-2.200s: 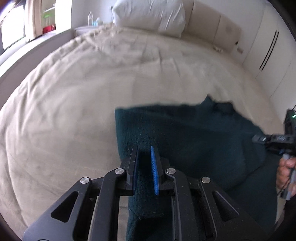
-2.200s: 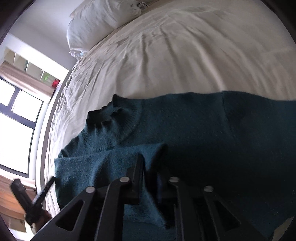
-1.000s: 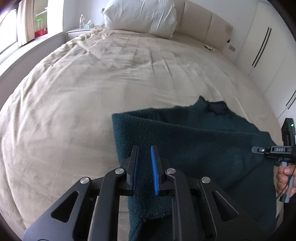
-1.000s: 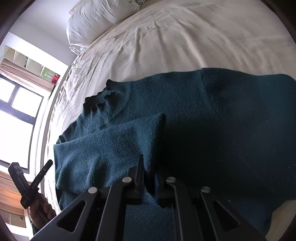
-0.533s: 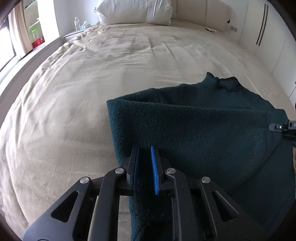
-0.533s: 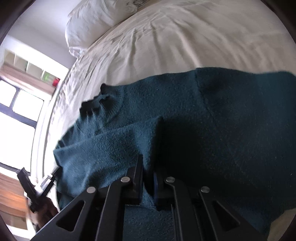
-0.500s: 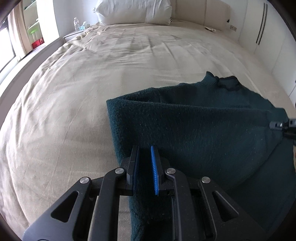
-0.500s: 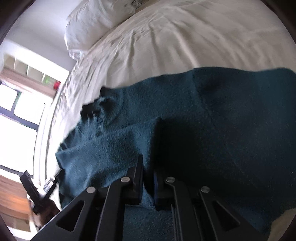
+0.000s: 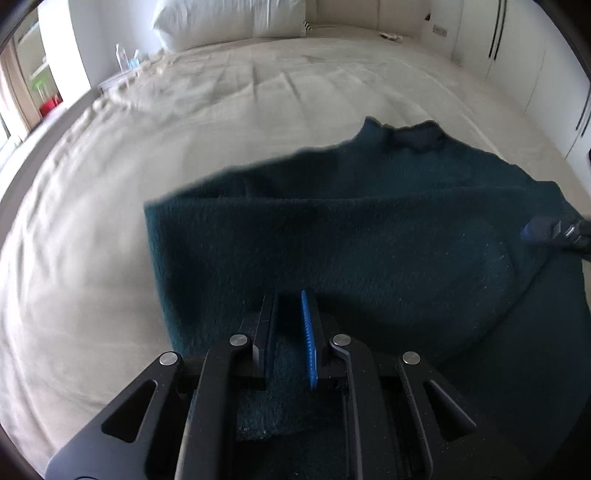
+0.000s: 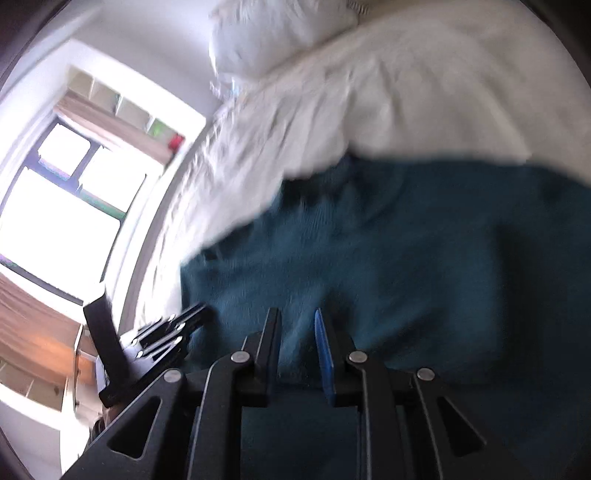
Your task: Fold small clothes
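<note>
Folded further across itself, the dark teal knitted sweater (image 9: 369, 240) stays pinched in my left fingers (image 9: 289, 299); my right fingers (image 10: 297, 317) have just been parting, released.

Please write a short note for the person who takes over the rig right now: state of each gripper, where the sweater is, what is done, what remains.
Left gripper: shut on a folded edge of the dark teal sweater.
Right gripper: jaws have just been opening; they stand apart over the sweater, cloth no longer pinched.
Sweater: lies on the beige bed cover, collar toward the pillow.
Done: one part folded over the body.
Left: release the left grip, smooth the fold, finish folding.
</note>
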Demonstrator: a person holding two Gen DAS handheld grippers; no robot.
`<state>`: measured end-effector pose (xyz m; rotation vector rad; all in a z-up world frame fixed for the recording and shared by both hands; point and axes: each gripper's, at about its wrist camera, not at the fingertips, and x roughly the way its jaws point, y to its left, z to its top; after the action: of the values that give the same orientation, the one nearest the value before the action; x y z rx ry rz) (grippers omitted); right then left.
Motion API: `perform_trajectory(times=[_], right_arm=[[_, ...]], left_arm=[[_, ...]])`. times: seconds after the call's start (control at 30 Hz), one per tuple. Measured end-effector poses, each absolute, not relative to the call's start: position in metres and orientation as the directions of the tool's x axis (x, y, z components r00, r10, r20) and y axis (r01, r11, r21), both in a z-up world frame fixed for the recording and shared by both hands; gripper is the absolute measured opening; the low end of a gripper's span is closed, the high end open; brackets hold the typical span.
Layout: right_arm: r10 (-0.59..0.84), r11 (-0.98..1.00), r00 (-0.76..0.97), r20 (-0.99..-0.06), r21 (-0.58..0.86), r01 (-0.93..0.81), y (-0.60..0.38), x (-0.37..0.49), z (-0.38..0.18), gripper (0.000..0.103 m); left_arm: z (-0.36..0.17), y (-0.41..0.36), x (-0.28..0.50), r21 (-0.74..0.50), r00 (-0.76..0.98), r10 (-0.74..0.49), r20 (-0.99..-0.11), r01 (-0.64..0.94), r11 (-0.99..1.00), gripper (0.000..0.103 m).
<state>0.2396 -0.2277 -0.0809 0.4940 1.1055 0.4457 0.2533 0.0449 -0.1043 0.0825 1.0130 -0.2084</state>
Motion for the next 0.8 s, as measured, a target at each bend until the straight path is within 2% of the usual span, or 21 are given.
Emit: perform_trajectory(times=[0.07,0.13,0.2,0.27,0.33,0.37,0.47,0.53,0.57,0.6,0.63,0.7,0.77,0.8], right_arm=[[0.552,0.819,0.356,-0.754,0.571,-0.060,-0.231,0.242,-0.100,0.018],[0.586,0.777,0.371,-0.720,0.630,-0.004,-0.257,0.241,-0.115,0.000],[0.610,0.734,0.400,-0.684,0.678,0.040,-0.285,0.240,-0.118,0.000],[0.541,0.756,0.463,-0.702,0.647,0.097,-0.311,0.238,-0.110,0.000],[0.485,0.766,0.519,-0.704,0.628,0.136,-0.327,0.236,-0.097,0.008],[0.483,0.759,0.537,-0.692,0.636,0.138,-0.329,0.236,-0.092,0.009],[0.566,0.727,0.529,-0.633,0.686,0.043,-0.307,0.245,-0.081,0.019],[0.634,0.691,0.490,-0.598,0.723,-0.014,-0.280,0.253,-0.085,0.049],[0.645,0.689,0.475,-0.599,0.725,-0.021,-0.272,0.258,-0.090,0.052],[0.641,0.697,0.467,-0.609,0.717,-0.020,-0.268,0.262,-0.097,0.052],[0.632,0.703,0.465,-0.620,0.711,-0.008,-0.268,0.266,-0.105,0.036],[0.637,0.680,0.470,-0.611,0.732,0.029,-0.284,0.266,-0.114,0.019],[0.630,0.659,0.507,-0.589,0.751,0.053,-0.309,0.253,-0.110,0.022],[0.580,0.688,0.540,-0.610,0.722,0.076,-0.326,0.241,-0.103,0.034]], left_arm=[[-0.103,0.055,0.248,-0.078,0.509,-0.174,-0.843,0.204,0.976,0.012],[-0.101,0.065,0.244,-0.114,0.496,-0.209,-0.843,0.215,0.970,0.012],[-0.096,0.078,0.240,-0.147,0.491,-0.234,-0.839,0.209,0.967,0.012],[-0.084,0.093,0.238,-0.141,0.541,-0.194,-0.818,0.139,0.980,0.013],[-0.071,0.104,0.239,-0.159,0.586,-0.177,-0.791,0.082,0.984,0.012],[-0.068,0.105,0.244,-0.182,0.588,-0.191,-0.786,0.076,0.980,0.012],[-0.068,0.087,0.255,-0.152,0.586,-0.181,-0.789,0.099,0.983,0.012],[-0.076,0.073,0.259,-0.119,0.565,-0.168,-0.808,0.123,0.985,0.013],[-0.088,0.066,0.264,-0.087,0.534,-0.143,-0.833,0.128,0.988,0.013],[-0.099,0.063,0.267,-0.065,0.521,-0.125,-0.845,0.132,0.989,0.012],[-0.101,0.064,0.266,-0.067,0.541,-0.130,-0.831,0.135,0.989,0.012],[-0.101,0.070,0.262,-0.116,0.550,-0.167,-0.818,0.127,0.985,0.012],[-0.100,0.075,0.261,-0.140,0.546,-0.184,-0.817,0.121,0.983,0.012],[-0.096,0.077,0.259,-0.155,0.546,-0.190,-0.816,0.110,0.982,0.012]])
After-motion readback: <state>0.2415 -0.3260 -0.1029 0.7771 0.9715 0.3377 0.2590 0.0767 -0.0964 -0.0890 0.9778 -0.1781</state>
